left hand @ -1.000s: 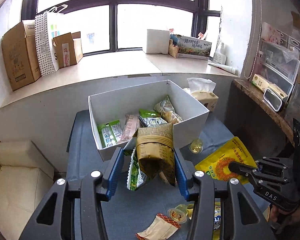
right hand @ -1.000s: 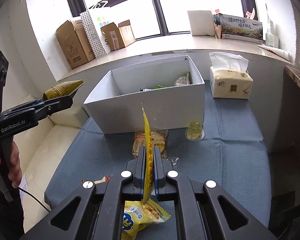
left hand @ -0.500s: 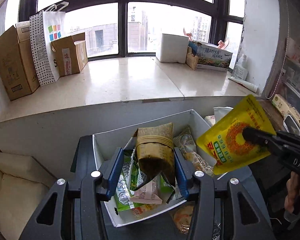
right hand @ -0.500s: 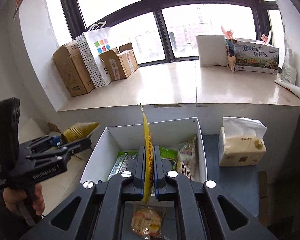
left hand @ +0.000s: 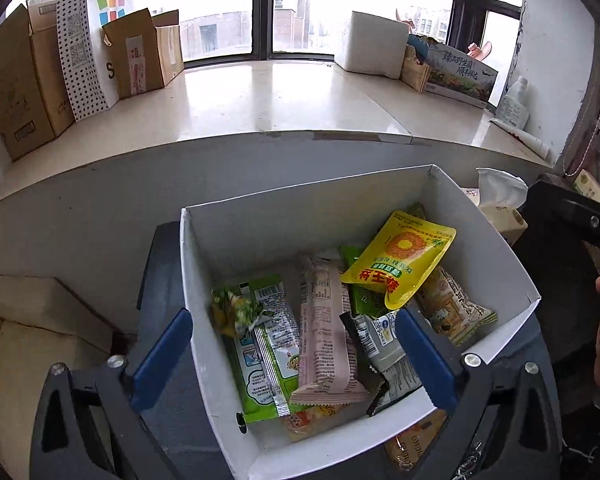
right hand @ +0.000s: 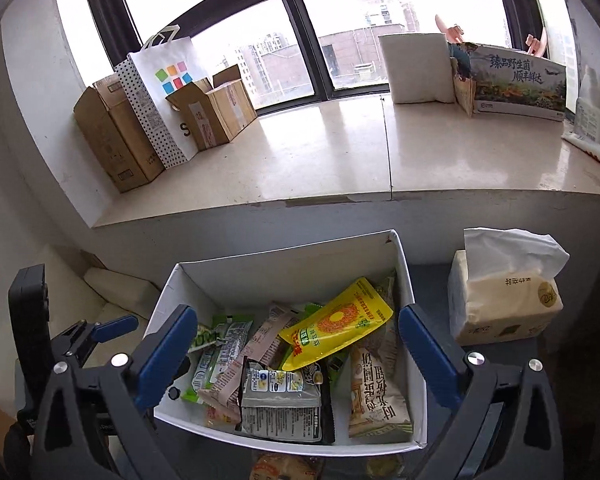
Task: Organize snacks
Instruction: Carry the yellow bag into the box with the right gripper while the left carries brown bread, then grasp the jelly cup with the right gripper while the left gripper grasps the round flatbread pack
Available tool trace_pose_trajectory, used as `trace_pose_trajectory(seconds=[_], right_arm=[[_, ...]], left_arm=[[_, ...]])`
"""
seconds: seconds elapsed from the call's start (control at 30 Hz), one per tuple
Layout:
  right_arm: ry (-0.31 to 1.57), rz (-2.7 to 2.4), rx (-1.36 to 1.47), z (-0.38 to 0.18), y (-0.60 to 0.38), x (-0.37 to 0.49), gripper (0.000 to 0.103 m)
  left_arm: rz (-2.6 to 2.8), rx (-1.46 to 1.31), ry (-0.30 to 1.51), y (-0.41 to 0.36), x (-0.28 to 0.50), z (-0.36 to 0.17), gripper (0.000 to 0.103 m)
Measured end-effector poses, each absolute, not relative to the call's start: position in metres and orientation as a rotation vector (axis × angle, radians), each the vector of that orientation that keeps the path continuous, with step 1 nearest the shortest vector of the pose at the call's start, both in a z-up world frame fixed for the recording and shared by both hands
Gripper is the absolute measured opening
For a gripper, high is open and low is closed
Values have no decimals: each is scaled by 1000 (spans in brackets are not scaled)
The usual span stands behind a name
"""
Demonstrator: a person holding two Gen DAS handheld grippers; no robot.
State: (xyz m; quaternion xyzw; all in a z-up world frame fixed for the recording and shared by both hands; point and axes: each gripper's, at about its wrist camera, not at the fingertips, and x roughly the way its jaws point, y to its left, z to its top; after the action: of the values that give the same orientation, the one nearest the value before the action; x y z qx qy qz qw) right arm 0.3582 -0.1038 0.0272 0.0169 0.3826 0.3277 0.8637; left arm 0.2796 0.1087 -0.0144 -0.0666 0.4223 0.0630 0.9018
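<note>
A white open box [left hand: 204,264] [right hand: 292,264] on the blue-grey table holds several snack packets. A yellow pouch [left hand: 400,260] [right hand: 336,324] lies on top at the right side of the box. A grey-black packet [left hand: 376,340] [right hand: 280,404] lies near the front. A pink bar [left hand: 324,332] and green packets [left hand: 260,344] lie beside it. My left gripper [left hand: 292,348] is open and empty above the box's front left. My right gripper [right hand: 296,344] is open and empty above the box. The left gripper also shows in the right wrist view [right hand: 100,332].
A tissue pack [right hand: 504,300] stands right of the box. A round-biscuit packet [right hand: 288,468] lies on the table in front of the box. Cardboard boxes [right hand: 116,140] and a paper bag [right hand: 164,96] stand on the windowsill. A beige seat [left hand: 28,340] is left of the table.
Both grippers have opened. The brown-wrapped packets left my left gripper and the yellow pouch left my right gripper; the pouch now lies in the box. Both grippers moved closer over the box.
</note>
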Motion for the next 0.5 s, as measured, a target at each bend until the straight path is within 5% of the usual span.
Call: trace_pose_trajectory(seconds=[0.5], right_arm=[[710, 733, 11, 23, -167, 254, 103]], left_arm=[[38, -104, 762, 67, 185, 17, 103]])
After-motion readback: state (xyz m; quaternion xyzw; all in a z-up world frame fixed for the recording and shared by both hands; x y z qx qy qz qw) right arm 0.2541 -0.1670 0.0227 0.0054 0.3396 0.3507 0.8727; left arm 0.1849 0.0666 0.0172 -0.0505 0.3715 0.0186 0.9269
